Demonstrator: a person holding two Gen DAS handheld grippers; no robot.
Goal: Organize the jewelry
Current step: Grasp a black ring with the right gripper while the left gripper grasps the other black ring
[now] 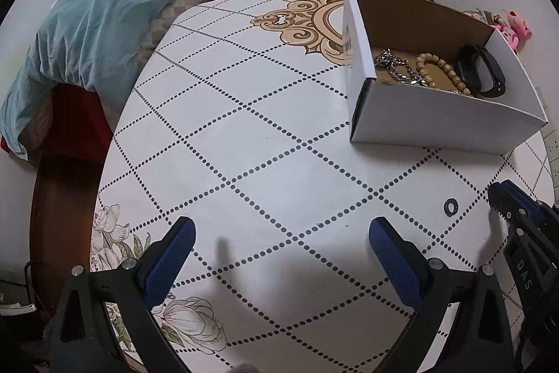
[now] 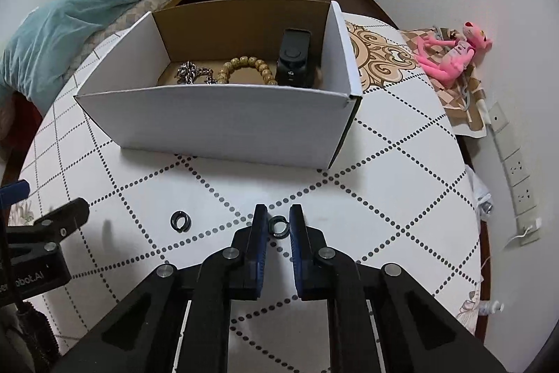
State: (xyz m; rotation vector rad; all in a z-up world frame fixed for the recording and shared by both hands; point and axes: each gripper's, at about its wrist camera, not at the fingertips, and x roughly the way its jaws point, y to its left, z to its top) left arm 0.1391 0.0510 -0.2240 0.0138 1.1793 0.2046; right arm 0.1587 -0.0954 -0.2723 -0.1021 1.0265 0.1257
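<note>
A white cardboard box (image 2: 223, 121) stands on the table and holds a silver chain (image 2: 190, 72), a wooden bead bracelet (image 2: 244, 67) and a black watch (image 2: 293, 58); the box also shows in the left wrist view (image 1: 443, 121). My right gripper (image 2: 278, 215) is closed around a dark ring (image 2: 279, 226) lying on the table. A second dark ring (image 2: 180, 221) lies to its left and shows in the left wrist view (image 1: 451, 207). My left gripper (image 1: 281, 233) is open and empty over the table, left of the rings.
The round table (image 1: 244, 145) has a dotted diamond pattern. A bed with a teal duvet (image 1: 104, 9) stands left of it. A pink plush toy (image 2: 450, 55) lies at the far right by the wall. A power strip (image 2: 513, 170) hangs on the right wall.
</note>
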